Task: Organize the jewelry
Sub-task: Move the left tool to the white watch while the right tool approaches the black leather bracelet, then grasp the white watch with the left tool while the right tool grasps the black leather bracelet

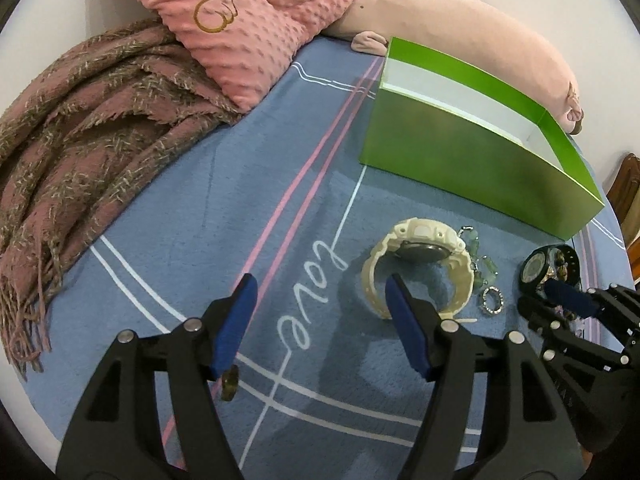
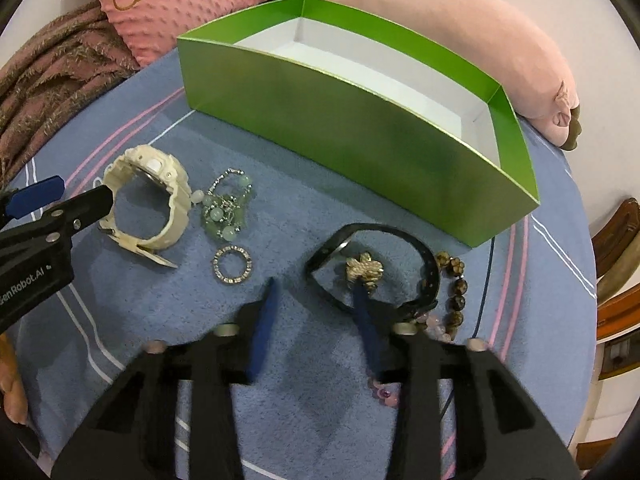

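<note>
A cream watch [image 1: 420, 240] lies on its side on the blue blanket. My left gripper [image 1: 320, 292] stands open beside it. Its right finger reaches into the strap's loop, so the near part of the strap lies between the pads. A black watch [image 2: 400, 234] lies further right with a gold flower piece [image 2: 364, 270] inside its loop. My right gripper [image 2: 316, 286] straddles the black strap's left side, one finger inside the loop; a gap shows beside the left pad. An open green box [image 2: 340, 128] with a white inside stands behind the jewelry.
Between the watches lie a green bead bracelet [image 2: 226, 208] and a rhinestone ring [image 2: 232, 266]. Brown beads [image 2: 456, 284] and pink beads [image 2: 384, 392] lie right of the black watch. A gold ring [image 1: 230, 384] sits under my left finger. A pink pillow [image 1: 256, 20], scarf [image 1: 80, 120] and plush [image 1: 460, 40] border the blanket.
</note>
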### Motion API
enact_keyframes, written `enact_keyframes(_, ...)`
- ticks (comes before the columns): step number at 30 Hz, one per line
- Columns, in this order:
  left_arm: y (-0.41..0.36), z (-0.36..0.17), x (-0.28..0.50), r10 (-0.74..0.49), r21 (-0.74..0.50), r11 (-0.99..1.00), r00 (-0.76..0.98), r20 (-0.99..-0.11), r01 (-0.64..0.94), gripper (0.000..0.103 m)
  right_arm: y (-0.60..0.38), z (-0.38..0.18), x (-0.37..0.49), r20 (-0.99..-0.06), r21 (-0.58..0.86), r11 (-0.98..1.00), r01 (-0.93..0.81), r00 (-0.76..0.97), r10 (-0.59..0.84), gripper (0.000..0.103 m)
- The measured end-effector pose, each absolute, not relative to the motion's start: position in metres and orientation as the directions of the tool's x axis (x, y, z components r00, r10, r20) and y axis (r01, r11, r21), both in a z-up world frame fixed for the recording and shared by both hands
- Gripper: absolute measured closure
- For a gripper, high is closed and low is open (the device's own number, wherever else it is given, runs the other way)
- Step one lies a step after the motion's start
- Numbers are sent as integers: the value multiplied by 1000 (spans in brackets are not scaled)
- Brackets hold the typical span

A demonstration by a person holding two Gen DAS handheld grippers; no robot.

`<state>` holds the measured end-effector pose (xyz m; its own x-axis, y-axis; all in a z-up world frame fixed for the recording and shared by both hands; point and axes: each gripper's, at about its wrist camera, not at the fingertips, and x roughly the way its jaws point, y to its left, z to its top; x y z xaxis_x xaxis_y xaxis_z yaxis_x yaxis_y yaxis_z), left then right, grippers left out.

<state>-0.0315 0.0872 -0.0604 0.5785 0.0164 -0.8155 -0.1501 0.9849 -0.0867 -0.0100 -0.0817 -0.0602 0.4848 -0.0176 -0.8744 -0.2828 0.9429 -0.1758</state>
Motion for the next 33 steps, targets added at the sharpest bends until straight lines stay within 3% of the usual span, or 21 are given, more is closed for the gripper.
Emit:
enact_keyframes(8,81,-61,-30,7,-83,988,576,-818,-131,33,-83,-58,-7,-871,-153,946,-287,490,8,95)
enact_keyframes(26,80,-62,-29,-9,-88,990,568,-823,-112,33,-89,-39,-19,-853,-76,953,-292,515,90,101)
enact_keyframes(33,103,-54,-26,-71,-173,976,555,-829,-134,33,-102,-30,-18,-846,-21,962,-272,518,129,101)
